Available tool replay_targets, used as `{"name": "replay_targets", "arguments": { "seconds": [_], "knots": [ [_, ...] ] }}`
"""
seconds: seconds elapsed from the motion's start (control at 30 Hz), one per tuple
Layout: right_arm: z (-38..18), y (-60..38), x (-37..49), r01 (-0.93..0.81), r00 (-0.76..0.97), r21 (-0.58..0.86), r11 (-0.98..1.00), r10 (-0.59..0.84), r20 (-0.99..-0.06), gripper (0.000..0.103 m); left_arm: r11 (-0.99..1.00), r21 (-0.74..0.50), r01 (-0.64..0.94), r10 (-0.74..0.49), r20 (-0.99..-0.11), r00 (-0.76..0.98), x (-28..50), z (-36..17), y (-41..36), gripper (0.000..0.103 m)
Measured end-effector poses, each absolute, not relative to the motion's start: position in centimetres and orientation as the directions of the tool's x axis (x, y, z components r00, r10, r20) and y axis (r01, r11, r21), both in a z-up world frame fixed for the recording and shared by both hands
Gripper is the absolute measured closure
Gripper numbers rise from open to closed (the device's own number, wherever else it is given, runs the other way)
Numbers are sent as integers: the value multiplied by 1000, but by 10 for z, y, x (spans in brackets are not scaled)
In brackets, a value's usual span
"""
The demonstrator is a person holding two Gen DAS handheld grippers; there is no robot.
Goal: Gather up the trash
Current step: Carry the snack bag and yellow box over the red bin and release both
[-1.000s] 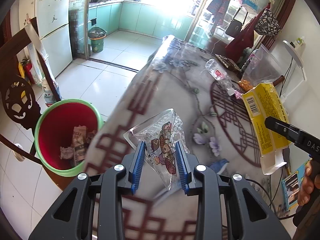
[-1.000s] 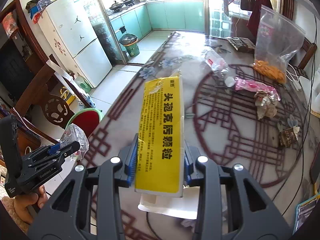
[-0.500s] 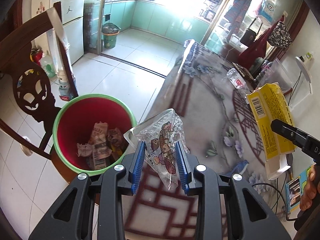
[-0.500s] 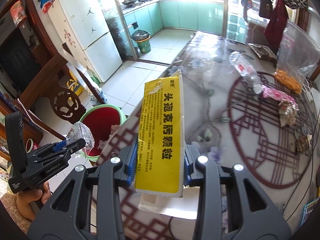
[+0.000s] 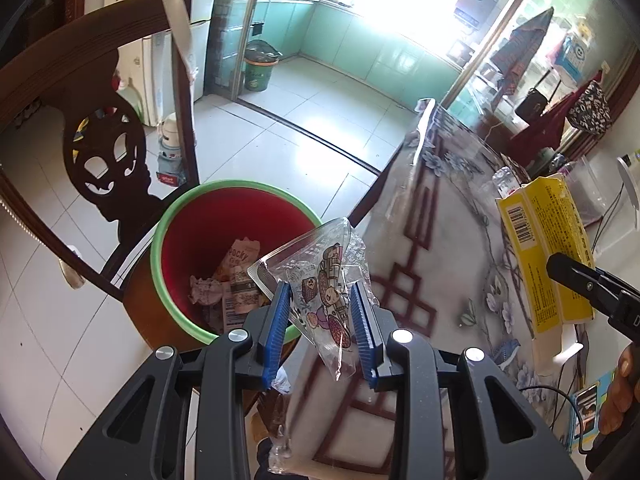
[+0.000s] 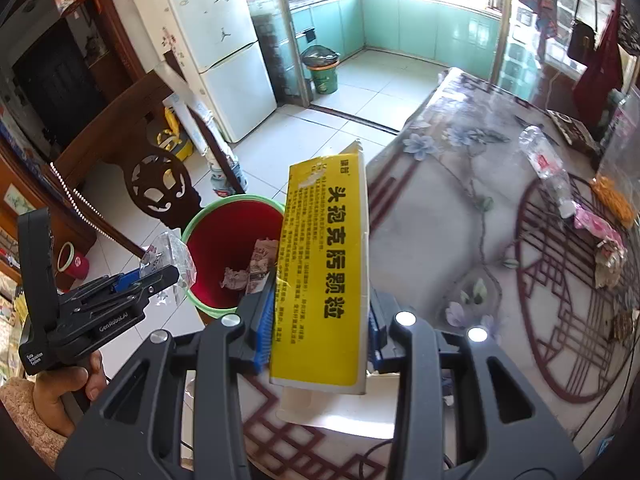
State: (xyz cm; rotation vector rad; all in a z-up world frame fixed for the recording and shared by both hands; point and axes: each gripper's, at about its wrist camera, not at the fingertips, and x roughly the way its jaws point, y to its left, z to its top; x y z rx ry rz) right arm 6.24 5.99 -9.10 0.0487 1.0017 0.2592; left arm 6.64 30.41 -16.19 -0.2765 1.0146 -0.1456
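here, left tool clamped on clear wrapper, right tool clamped on yellow box, red bin beside carved chair

We see a clear, glossy, crinkled plastic wrapper between the ribbed blue pads of the matt black plastic left gripper. The right gripper, of the same matt black plastic with shiny metal screws, clamps a yellow cardboard box with a smooth printed face and a torn top edge. The bin is smooth plastic, red inside with a green rim, holding crumpled paper. The table wears a glossy transparent cover over patterned cloth. The chair is dark polished carved wood; the floor tiles shine.
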Motion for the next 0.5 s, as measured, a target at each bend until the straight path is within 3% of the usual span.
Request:
{"name": "replay_targets", "arguments": {
  "seconds": [0.5],
  "knots": [
    [-107,107,93,-268,443,160,950,269,-855,68,950,-292,-106,-210,-855,473,97,-194,344,74]
  ]
}}
